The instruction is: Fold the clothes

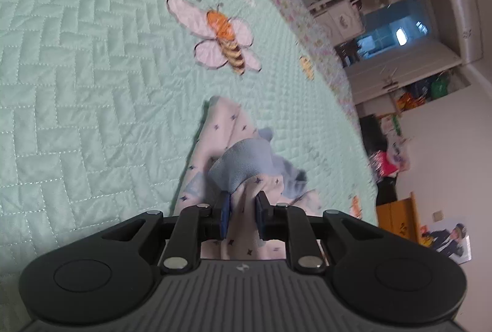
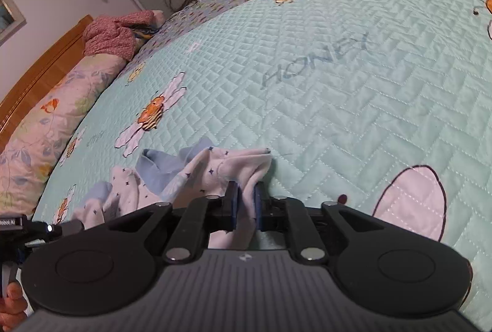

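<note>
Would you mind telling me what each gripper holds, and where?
Both clamp the same white star-print garment: the left gripper beside its blue cuff, the right gripper on a bunched white edge.

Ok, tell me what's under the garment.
The garment lies crumpled on the green quilt, which shows all around it. Both grippers, left and right, pinch its fabric. Anything beneath its folds is covered.
</note>
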